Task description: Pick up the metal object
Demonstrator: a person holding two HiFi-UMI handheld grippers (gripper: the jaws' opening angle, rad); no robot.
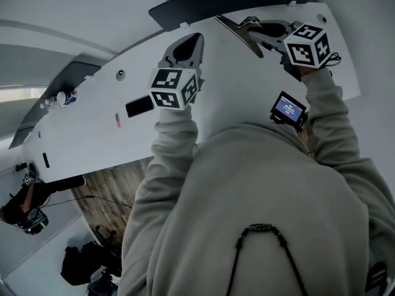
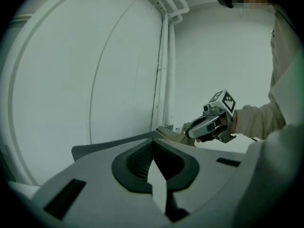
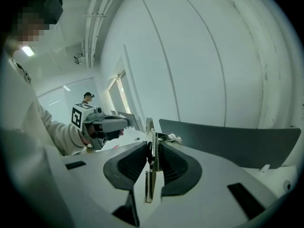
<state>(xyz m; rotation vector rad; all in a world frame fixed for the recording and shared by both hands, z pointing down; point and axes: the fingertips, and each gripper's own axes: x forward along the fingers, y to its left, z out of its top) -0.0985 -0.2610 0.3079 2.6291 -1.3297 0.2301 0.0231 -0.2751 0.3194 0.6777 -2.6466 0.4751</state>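
1. Metal and thin, the metal object [image 3: 151, 175] stood on its edge between the pads of the right gripper [image 1: 259, 36], up in the air over the white table [image 1: 234, 97].
2. That gripper's jaws were nearly closed and pinched the flat sides tight, I think so the thing could not slip out.
3. The left gripper [image 1: 196, 39] was closed on nothing and hung just beside it, maybe ready to help.
4. I counted one metal object, two grippers, and two marker cubes [image 1: 174, 88], one on each gripper.

White walls [image 2: 71, 56], pipes [image 2: 164, 56] in the corner, wood-plank floor [image 1: 117, 184] below.
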